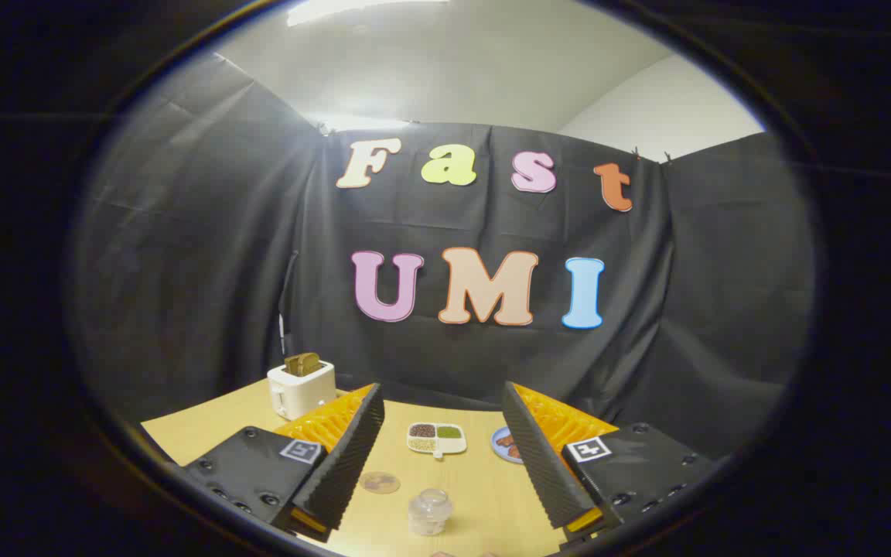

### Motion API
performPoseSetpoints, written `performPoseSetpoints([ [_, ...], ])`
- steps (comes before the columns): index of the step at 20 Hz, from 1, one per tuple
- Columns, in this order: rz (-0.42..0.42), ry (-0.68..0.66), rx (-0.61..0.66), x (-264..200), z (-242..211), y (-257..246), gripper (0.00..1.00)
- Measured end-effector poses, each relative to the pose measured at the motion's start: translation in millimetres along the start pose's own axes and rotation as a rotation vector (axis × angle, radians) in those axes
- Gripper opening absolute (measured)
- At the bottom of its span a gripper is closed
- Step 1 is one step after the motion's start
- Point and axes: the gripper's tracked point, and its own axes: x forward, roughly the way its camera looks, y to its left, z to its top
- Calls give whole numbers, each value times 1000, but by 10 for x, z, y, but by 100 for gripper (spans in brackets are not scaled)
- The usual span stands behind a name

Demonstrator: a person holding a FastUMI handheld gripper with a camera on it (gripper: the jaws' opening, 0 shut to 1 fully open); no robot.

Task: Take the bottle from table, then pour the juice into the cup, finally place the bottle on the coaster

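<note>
The gripper [442, 406] is held above a light wooden table [484, 495], and its two fingers stand wide apart with nothing between their ribbed inner faces, so they hold no object at this moment. Down on the table, in the gap between the two fingers and low near their bases, stands a small clear container [429, 510] with a rounded top; it looks like the cup or the bottle of the task, but I cannot tell which one, and what is inside it is not clear. It touches neither finger. Just beside it, a little farther and closer to the left finger, a small round brownish disc [380, 483] lies flat on the wood, probably the coaster, and it is apart from the container. Farther ahead, still between the fingers, there is a white divided dish [436, 438] with dark, pale and green fillings in its compartments. Next to it, partly hidden behind the right finger, lies a round bluish plate [505, 445] with something brown on it. Beyond the left finger, near the far corner of the table, stands a white toaster [301, 389] with brown toast in its slot. Behind the table hangs black cloth [182, 255].
</note>
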Motion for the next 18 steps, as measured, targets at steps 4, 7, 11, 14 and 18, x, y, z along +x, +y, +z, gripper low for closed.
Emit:
performPoseSetpoints([
  [4,-7,-2,5,2,-39,-8,99],
  [7,-13,0,6,-13,-39,-21,99],
  [11,-13,-9,20,-69,-19,-19,99],
  [14,-15,-10,23,-98,-24,-31,99],
  [18,-23,8,32,-111,-125,-49,98],
])
